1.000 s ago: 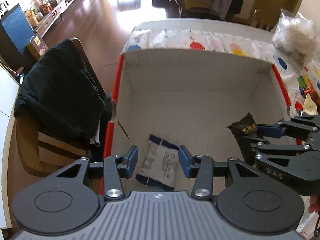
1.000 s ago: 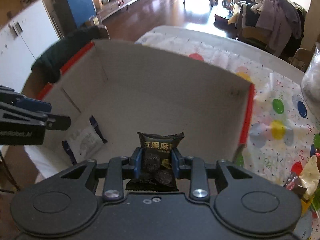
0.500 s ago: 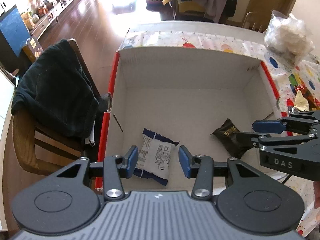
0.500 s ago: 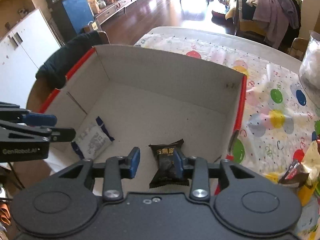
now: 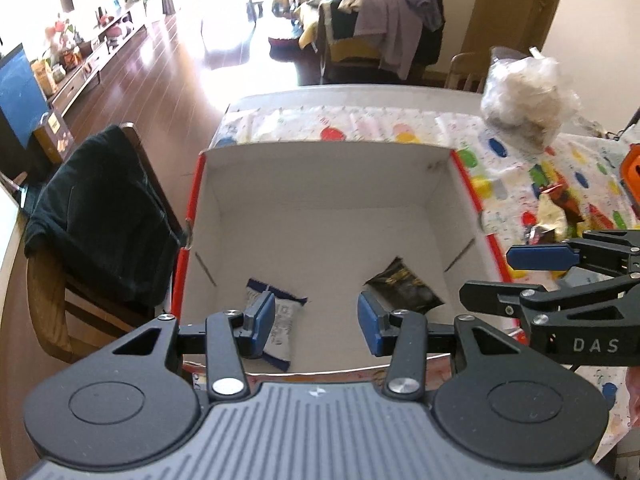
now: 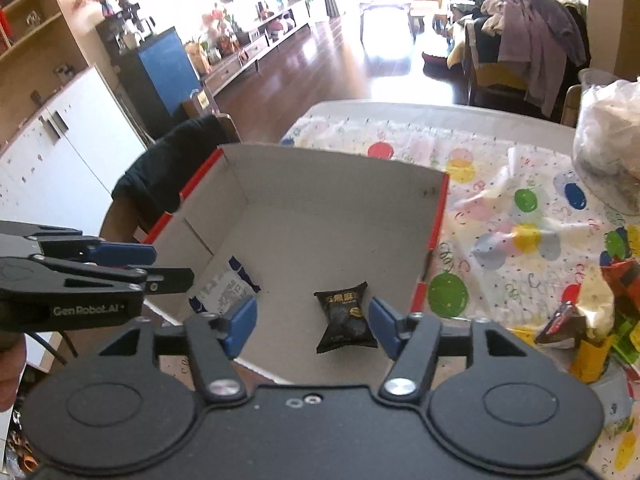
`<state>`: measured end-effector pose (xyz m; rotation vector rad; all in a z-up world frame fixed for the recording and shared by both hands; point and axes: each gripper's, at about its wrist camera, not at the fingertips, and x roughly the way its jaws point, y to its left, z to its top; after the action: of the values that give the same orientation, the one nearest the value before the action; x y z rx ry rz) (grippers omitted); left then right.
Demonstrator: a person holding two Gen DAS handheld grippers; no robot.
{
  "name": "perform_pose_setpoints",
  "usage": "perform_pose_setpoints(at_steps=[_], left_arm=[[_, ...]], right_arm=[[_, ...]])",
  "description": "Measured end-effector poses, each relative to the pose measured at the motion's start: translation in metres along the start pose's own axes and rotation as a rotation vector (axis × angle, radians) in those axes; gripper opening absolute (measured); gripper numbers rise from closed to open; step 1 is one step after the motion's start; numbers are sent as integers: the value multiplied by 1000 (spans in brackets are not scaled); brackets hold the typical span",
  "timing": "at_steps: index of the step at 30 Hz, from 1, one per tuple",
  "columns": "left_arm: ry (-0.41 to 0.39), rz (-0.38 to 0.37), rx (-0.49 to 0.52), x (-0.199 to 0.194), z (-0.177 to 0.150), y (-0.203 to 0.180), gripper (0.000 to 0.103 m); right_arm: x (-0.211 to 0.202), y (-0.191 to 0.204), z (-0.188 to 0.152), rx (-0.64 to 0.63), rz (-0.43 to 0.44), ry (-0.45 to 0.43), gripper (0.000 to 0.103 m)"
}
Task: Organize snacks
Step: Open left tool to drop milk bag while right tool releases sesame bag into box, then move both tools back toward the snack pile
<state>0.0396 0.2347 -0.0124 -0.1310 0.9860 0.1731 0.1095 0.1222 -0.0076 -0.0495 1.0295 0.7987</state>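
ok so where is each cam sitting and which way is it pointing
Left wrist: rides on the left gripper, above the near edge of the cardboard box, looking forward and down into it; its own open fingers show, and the right gripper enters from the right.
Right wrist: rides on the right gripper, looking forward and down into the box's right part and at the tablecloth; its own open fingers show, and the left gripper enters from the left.
Shared: box, white-and-blue packet, black packet, chair draped in a dark garment.

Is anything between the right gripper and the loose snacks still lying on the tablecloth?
Nothing visible blocks it. The right gripper, open, hangs over the box; the snack pile lies outside the box's right wall on the tablecloth.
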Motion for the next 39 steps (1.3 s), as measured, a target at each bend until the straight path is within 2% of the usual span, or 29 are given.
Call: perform_pose_setpoints(at_steps=[10, 14, 17, 20, 24, 34, 39], left_arm=[[-86, -52, 38, -20, -3, -41, 66], [-102, -78, 50, -25, -8, -65, 71], [-109, -88, 59, -25, -11, -84, 74], [-117, -99, 55, -24, -13, -102, 78], [-145, -102, 52, -23, -16, -128, 84], [-127, -147, 82, -1, -17, -196, 85], [-109, -194, 141, 11, -15, -236, 85]], right_arm=[[-48, -30, -17, 54, 5, -85, 83], [-66, -47, -28, 69, -9, -105, 90], [-78, -63, -35, 89, -12, -112, 92], [-90, -78, -46, 99, -29, -129, 101], [-103, -100, -59, 96, -51, -135, 103], [-129, -182, -87, 131, -123, -95, 103], [-137, -232, -94, 170, -176, -83, 103]])
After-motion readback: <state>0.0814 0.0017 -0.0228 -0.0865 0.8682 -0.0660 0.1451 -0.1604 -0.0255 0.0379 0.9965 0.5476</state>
